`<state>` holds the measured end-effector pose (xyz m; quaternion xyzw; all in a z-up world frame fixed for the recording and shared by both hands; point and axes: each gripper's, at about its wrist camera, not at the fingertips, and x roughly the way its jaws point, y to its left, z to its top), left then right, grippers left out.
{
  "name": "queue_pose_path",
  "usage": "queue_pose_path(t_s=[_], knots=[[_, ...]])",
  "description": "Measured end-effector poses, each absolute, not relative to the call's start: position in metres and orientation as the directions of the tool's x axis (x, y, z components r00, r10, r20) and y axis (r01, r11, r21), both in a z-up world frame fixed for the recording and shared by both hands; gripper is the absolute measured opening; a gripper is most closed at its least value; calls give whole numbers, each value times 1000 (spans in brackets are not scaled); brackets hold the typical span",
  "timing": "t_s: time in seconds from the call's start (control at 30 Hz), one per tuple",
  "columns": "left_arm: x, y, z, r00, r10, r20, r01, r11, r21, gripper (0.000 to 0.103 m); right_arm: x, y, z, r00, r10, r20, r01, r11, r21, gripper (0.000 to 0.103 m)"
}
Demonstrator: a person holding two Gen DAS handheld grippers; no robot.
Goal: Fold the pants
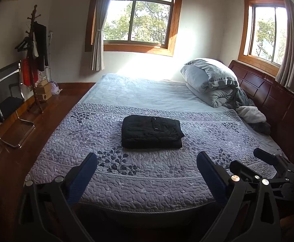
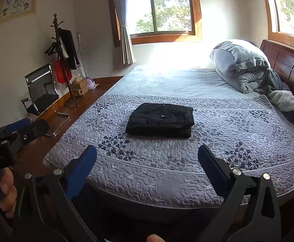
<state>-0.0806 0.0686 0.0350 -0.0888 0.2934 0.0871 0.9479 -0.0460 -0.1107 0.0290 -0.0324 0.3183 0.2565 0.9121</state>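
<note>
Black pants (image 1: 152,131) lie folded in a neat rectangular stack on the purple quilted bedspread (image 1: 126,173), near the middle of the bed; they also show in the right wrist view (image 2: 160,120). My left gripper (image 1: 147,161) is open and empty, held back over the near edge of the bed, well short of the pants. My right gripper (image 2: 147,157) is open and empty too, at about the same distance from the pants. The right gripper shows at the right edge of the left wrist view (image 1: 272,161), and the left gripper at the left edge of the right wrist view (image 2: 23,129).
A pile of grey bedding and pillows (image 1: 213,80) sits at the headboard (image 1: 268,92) on the right. A chair (image 1: 7,100), a coat rack (image 1: 36,60) and boxes (image 1: 44,90) stand on the wooden floor to the left of the bed.
</note>
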Motion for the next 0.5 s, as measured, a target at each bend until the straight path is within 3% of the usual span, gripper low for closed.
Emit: queue_pose_path(t_s=[0.5], knots=[[-76, 73, 37, 796, 133, -591, -233, 968, -96, 99, -44, -115, 31, 679, 437, -590, -471, 876, 106, 100]])
